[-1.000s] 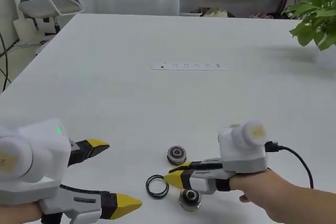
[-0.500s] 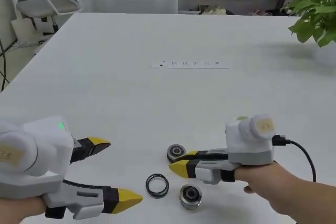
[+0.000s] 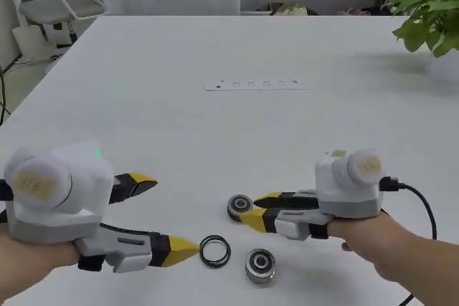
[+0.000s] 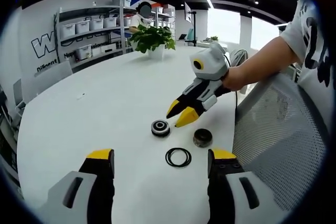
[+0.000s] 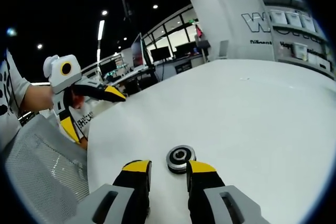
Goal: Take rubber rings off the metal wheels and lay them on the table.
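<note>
Bench, white and wide, carries everything, and the work sits at its near edge between the two tools.

Left gripper is the biggest thing in the head view, low on the left. Its fingers are spread wide with nothing between them. The lower yellow tip has crept in until it lies just beside the loose rings, closer than it was a second ago.

Right gripper comes in from the other side, its fingers a narrow gap apart and empty. A second ago its tips lay down between the rings and the near wheel. Now they have swung up and sit just beside the far wheel, which the right gripper view shows straight ahead of the tips, apart from them.

Far wheel lies flat with a dark band round its rim, so I judge its rubber is still on. Near wheel looks brighter and more metallic at the edge and is probably already stripped, though it is too small to be sure.

Rubber rings lie flat on the bench, overlapping, between the left tip and the near wheel. One wheel seems done, and the right gripper's shift suggests the far wheel is next.
</note>
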`<state>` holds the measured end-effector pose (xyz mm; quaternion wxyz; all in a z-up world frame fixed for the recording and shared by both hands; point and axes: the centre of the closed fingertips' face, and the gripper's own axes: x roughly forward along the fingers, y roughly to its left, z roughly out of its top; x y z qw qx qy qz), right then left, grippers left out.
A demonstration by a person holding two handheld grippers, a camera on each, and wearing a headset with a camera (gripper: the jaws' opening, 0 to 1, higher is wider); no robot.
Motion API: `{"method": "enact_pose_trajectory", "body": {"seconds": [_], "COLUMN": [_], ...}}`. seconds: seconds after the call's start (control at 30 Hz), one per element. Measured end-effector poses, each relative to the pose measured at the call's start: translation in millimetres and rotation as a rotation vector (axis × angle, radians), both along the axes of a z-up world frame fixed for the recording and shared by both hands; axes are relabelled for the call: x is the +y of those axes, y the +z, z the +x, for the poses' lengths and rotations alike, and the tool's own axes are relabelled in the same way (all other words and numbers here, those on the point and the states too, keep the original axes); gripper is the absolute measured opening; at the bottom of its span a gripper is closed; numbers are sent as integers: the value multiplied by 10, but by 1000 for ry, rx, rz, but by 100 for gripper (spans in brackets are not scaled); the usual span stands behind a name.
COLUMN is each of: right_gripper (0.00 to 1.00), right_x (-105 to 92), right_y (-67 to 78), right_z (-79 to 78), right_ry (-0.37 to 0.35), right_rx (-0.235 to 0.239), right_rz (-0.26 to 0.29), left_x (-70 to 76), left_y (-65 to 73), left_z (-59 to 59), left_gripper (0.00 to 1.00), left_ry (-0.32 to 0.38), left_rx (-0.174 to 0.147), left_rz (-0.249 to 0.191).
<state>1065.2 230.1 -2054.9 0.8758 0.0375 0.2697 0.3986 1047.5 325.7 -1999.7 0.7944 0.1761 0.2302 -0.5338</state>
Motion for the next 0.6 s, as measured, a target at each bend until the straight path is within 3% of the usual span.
{"method": "enact_pose_trajectory", "body": {"seconds": [0.17, 0.3, 0.6], "right_gripper": [25, 25, 25], "right_x": [-54, -83, -122], "right_y": [-48, -101, -173], "right_z": [22, 32, 53], "right_ry": [0, 3, 10], "right_rx": [-18, -26, -37], "right_rz": [-39, -69, -102], "left_x": [-37, -71, -164], "left_y": [-39, -56, -85], "left_z": [44, 89, 170], "left_gripper": [70, 68, 63], "left_ry": [5, 2, 2], "left_rx": [25, 27, 52], "left_rz": [-3, 2, -5]}}
